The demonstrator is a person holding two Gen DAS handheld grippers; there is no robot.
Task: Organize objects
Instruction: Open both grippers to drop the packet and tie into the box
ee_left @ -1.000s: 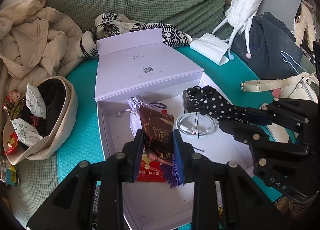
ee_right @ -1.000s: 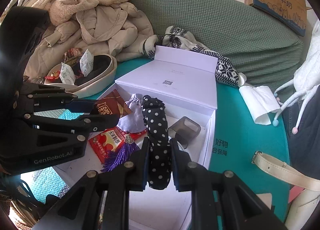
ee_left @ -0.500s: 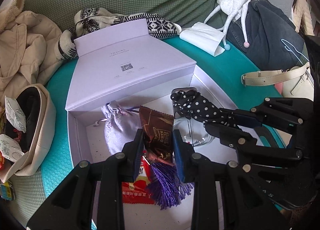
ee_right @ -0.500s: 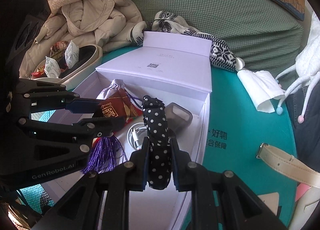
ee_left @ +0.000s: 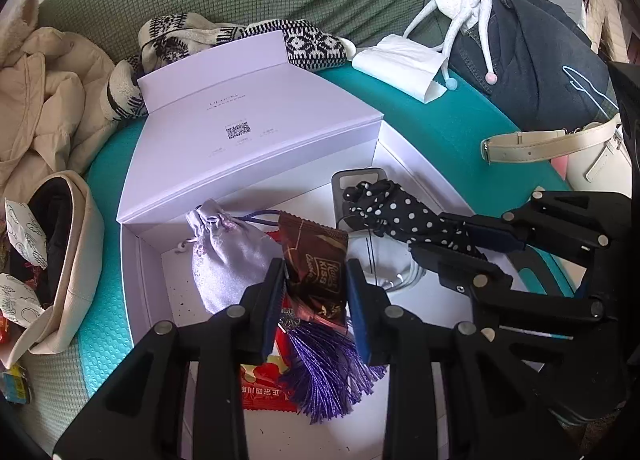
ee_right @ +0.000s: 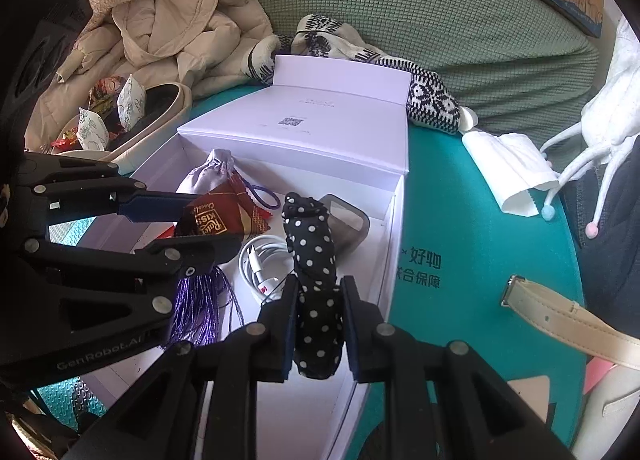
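An open lavender box (ee_left: 132, 260) lies on a teal mat with its lid (ee_left: 240, 128) folded back. Over its floor, my left gripper (ee_left: 316, 276) pinches a brown chocolate packet (ee_left: 316, 260), and its jaws are opening. A purple tassel (ee_left: 328, 372) and a red packet (ee_left: 260, 388) lie under it, with a satin pouch (ee_left: 228, 256) to the left. My right gripper (ee_right: 320, 288) holds a black polka-dot cloth (ee_right: 316, 260); these jaws are opening too. The cloth's far end rests on a grey case (ee_right: 348, 220), beside a coiled white cable (ee_right: 260, 260).
A beige bag of snacks (ee_left: 72, 260) stands left of the box. Behind the box lie a patterned knit (ee_left: 312, 44) and a white tissue pack (ee_left: 404, 64). A cream strap (ee_left: 532, 144) and dark clothes lie to the right. A beige coat (ee_right: 172, 20) is piled at the back left.
Both grippers have sunk lower into the box with their loads. The left one has shifted so that the pouch now lies to its left. Both pairs of jaws stand slightly wider.
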